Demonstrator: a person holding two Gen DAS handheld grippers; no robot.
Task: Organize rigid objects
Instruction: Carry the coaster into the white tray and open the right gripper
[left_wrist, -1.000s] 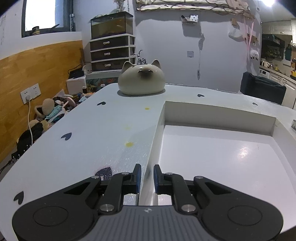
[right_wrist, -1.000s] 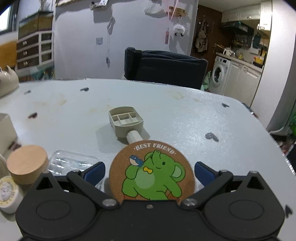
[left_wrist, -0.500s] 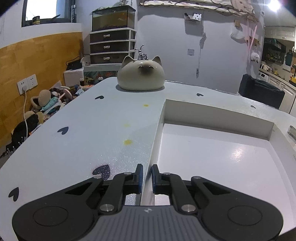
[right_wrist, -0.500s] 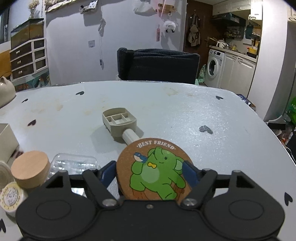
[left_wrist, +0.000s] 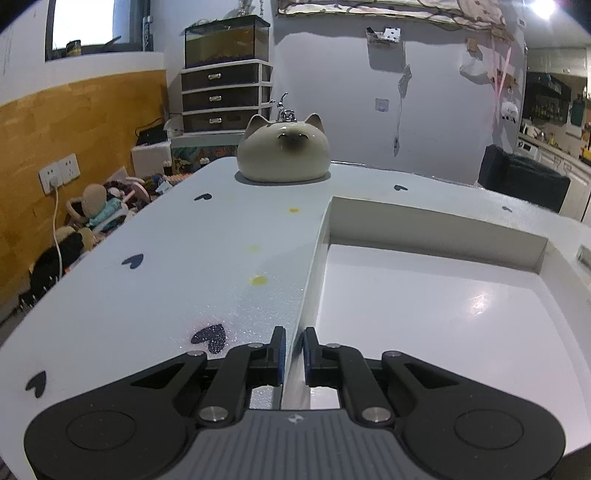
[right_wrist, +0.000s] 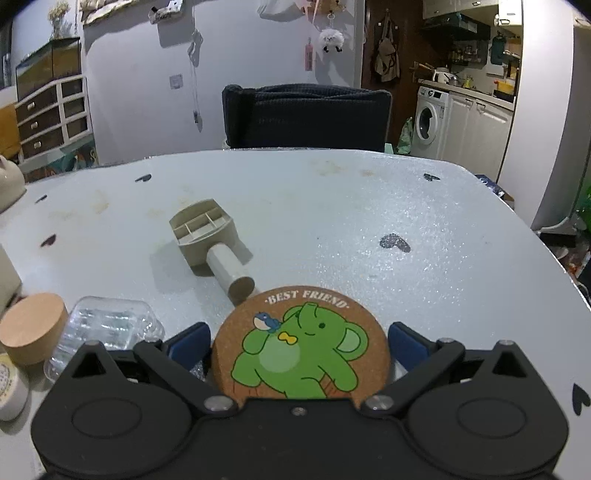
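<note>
My left gripper (left_wrist: 294, 339) is shut on the left wall of a white shallow box (left_wrist: 439, 236) that lies on the pale table; the box is empty inside. My right gripper (right_wrist: 299, 338) is shut on a round cork coaster (right_wrist: 299, 347) with a green elephant and the words BEST FRIEND, held flat just above the table. Ahead of it lies a beige stamp-like piece with a round handle (right_wrist: 210, 240). To the left are a clear plastic case (right_wrist: 107, 328), a wooden disc (right_wrist: 33, 326) and a small white roll (right_wrist: 9, 387).
A cream cat-shaped ceramic pot (left_wrist: 282, 151) stands at the table's far edge. A dark chair (right_wrist: 306, 114) stands behind the table. Drawers (left_wrist: 225, 96) and clutter lie off the left side. Dark heart stickers dot the tabletop (right_wrist: 395, 242).
My right gripper has closed onto the coaster and lifted it slightly. My left gripper has closed tighter on the box wall and the view has shifted a little.
</note>
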